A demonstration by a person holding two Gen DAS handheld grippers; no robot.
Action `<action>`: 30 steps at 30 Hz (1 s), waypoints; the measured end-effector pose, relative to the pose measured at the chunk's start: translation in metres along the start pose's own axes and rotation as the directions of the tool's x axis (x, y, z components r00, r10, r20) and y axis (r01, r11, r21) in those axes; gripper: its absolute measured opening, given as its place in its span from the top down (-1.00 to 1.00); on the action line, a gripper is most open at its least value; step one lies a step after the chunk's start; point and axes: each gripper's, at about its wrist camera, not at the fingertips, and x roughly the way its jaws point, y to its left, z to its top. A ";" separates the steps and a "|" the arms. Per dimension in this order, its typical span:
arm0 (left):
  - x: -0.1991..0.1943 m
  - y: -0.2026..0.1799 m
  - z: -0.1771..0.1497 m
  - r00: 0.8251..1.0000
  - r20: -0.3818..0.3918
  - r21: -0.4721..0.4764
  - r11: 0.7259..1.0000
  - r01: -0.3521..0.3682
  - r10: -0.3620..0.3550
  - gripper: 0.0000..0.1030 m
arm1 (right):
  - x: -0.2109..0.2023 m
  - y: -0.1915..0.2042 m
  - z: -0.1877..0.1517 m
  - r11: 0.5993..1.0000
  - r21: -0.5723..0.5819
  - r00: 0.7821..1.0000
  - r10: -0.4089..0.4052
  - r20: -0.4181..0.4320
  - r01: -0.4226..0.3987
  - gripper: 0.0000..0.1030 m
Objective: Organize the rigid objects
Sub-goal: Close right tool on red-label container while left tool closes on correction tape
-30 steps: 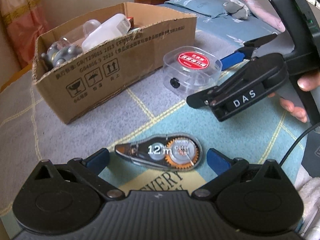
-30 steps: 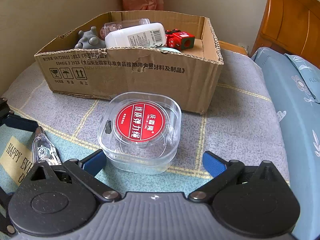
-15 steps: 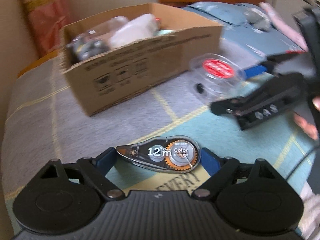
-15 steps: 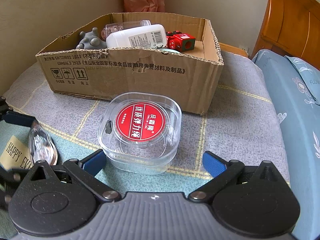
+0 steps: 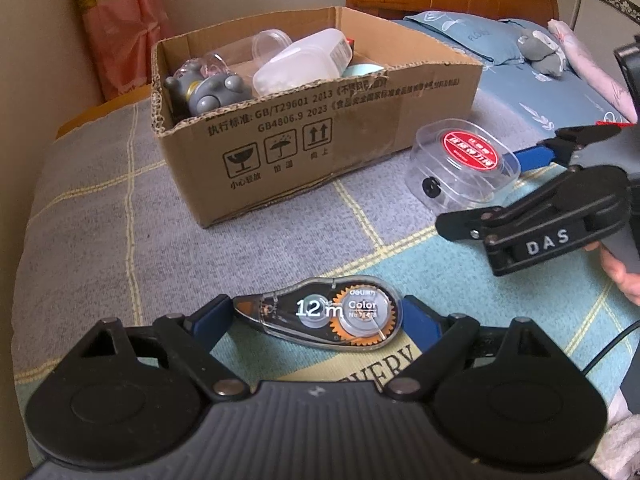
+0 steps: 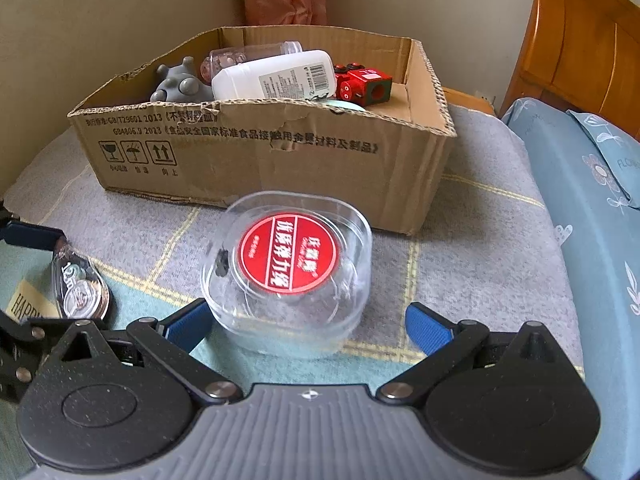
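A clear correction-tape dispenser [image 5: 324, 313] marked "12 m" sits between the pads of my left gripper [image 5: 318, 316], which is shut on it end to end and seems to hold it just above the blanket. It also shows in the right wrist view [image 6: 80, 288]. A clear plastic case with a red round label [image 6: 288, 264] lies on the blanket. My right gripper [image 6: 306, 322] is open, its blue pads on either side of the case's near edge. The case also shows in the left wrist view [image 5: 464, 164].
An open cardboard box [image 6: 260, 148] stands behind on the blanket, holding a white bottle [image 6: 276, 74], a grey toy [image 6: 178, 86], a red robot toy [image 6: 366, 86] and a clear jar. A blue pillow [image 6: 592, 208] and a wooden headboard are at the right.
My left gripper closed on the correction tape and swung left and nearer the box. My right gripper moved closer around the clear case.
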 end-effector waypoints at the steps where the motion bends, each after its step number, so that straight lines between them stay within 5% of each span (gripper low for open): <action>1: 0.000 0.000 0.000 1.000 0.001 0.001 1.000 0.000 0.000 -0.75 | 0.002 0.002 0.002 1.000 0.000 1.000 0.000 0.000 0.000 -1.00; 20: 0.001 0.013 0.000 1.000 0.021 -0.032 0.999 -0.023 0.024 -0.74 | 0.007 0.010 0.021 0.999 0.041 0.999 0.007 -0.041 -0.006 -1.00; 30: 0.001 0.015 0.000 1.000 0.014 -0.032 0.999 -0.016 0.016 -0.74 | 0.003 0.016 0.025 1.000 0.007 0.998 -0.026 -0.057 0.026 -0.56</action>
